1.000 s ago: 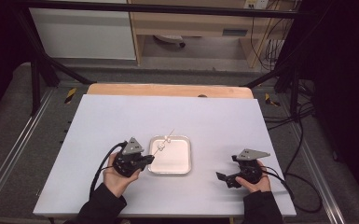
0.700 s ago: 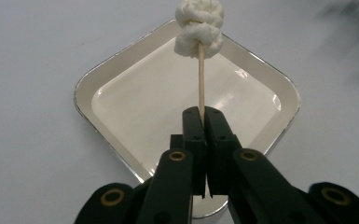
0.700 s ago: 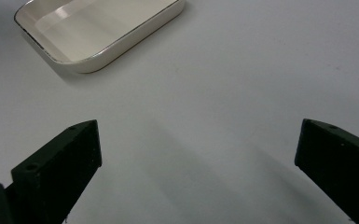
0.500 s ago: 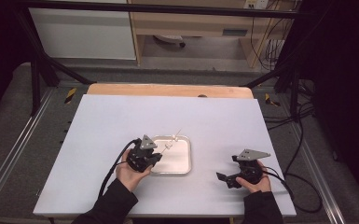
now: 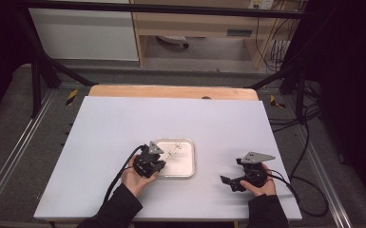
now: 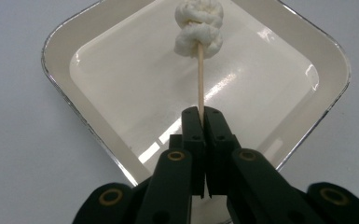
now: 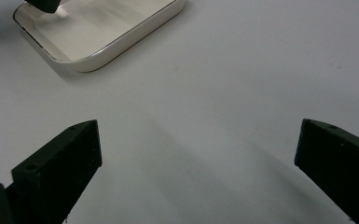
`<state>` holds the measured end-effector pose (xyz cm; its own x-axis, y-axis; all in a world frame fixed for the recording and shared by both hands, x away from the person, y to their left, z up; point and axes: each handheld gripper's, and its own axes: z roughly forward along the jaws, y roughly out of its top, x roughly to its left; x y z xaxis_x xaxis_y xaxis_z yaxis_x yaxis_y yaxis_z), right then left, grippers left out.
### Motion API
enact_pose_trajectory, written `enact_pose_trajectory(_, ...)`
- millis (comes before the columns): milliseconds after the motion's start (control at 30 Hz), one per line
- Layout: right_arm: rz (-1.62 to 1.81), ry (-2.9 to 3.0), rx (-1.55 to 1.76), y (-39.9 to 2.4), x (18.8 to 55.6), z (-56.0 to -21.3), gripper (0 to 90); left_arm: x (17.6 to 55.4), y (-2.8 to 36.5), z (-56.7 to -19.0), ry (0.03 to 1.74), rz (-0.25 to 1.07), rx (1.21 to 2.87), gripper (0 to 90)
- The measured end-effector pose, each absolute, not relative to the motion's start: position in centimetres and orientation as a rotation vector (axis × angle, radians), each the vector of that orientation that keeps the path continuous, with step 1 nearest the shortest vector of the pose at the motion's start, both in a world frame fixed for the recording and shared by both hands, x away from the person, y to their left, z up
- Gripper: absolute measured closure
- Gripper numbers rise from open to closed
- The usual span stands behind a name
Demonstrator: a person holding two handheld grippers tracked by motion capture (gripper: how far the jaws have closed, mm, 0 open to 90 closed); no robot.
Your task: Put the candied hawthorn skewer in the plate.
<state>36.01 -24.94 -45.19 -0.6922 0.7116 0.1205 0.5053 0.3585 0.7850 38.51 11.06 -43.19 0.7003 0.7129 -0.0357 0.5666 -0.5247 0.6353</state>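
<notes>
Nearest the front edge of the table (image 5: 100,133), the right gripper (image 5: 232,182) rests on the bare top toward the right front corner, its jaws spread wide with nothing between them. The right gripper view looks across the table top to a corner of the tray (image 7: 98,58), well apart from it.

The left gripper (image 5: 159,164) sits at the tray's (image 5: 187,164) left rim, its jaws pinched narrow on a thin wooden skewer (image 6: 200,77). In the left gripper view the skewer runs straight out from the jaw tips, away from the gripper, and carries a knotted white dumpling-like lump (image 6: 199,29) at its far end, over the tray's (image 6: 60,51) shallow white floor.

From the high view the skewer (image 5: 175,153) is only a faint pale line over the middle of the tray. Whether the lump touches the tray floor cannot be told. The top of the lump is cut off in the left gripper view.
</notes>
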Motion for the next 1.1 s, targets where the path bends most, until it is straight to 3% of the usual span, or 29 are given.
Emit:
enact_pose_trajectory(600, 1.249, 2.378, 1.093, -24.9, 36.0, -45.2, 1.3, 38.4, 10.7, -43.6, 0.976, 0.31, 2.3, 86.5)
enact_pose_trajectory(867, 1.249, 2.378, 1.095, -24.9, 36.0, -45.2, 1.3, 38.2, 11.4, -42.8, 0.933, 0.293, 2.295, 75.7)
enact_pose_trajectory(1100, 1.247, 2.379, 1.093, -24.9, 36.0, -45.2, 1.2, 37.9, 12.2, -42.0, 0.892, 0.276, 2.291, 59.0)
